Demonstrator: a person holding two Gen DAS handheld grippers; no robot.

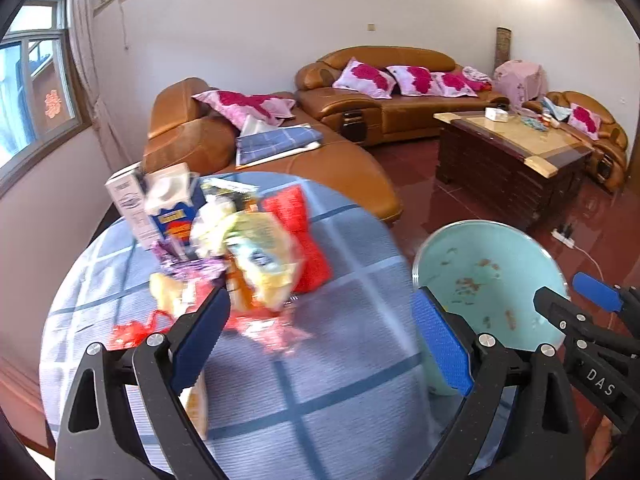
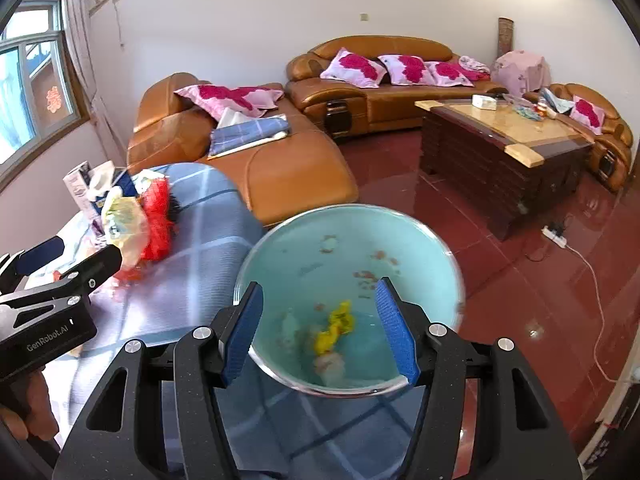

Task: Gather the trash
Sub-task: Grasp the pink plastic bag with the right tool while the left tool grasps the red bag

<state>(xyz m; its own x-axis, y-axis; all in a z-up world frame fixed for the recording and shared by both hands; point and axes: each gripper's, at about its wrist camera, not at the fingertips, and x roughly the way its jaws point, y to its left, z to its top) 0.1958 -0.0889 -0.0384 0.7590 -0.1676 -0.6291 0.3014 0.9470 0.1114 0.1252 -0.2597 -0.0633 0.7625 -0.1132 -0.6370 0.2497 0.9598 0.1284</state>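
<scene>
Wrapper pile (image 1: pixel 240 248): heaped at the table's (image 1: pixel 320 380) far left. Left hand-held gripper (image 1: pixel 316 340): spread, aimed toward it to pick. Bowl (image 2: pixel 348 256) (scraps inside): at the table's right edge as receptacle; right hand-held gripper (image 2: pixel 318 328) spread, straddling its near rim.

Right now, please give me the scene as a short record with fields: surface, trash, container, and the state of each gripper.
surface: round table under a blue checked cloth
trash: blurred heap of wrappers and small cartons on the far left of the table
container: light blue bowl at the table's right edge, already holding a yellow scrap and crumbs
left gripper: open, empty, fingers pointing past the heap's near edge
right gripper: open, one finger at each side of the bowl; contact with the rim is unclear
</scene>
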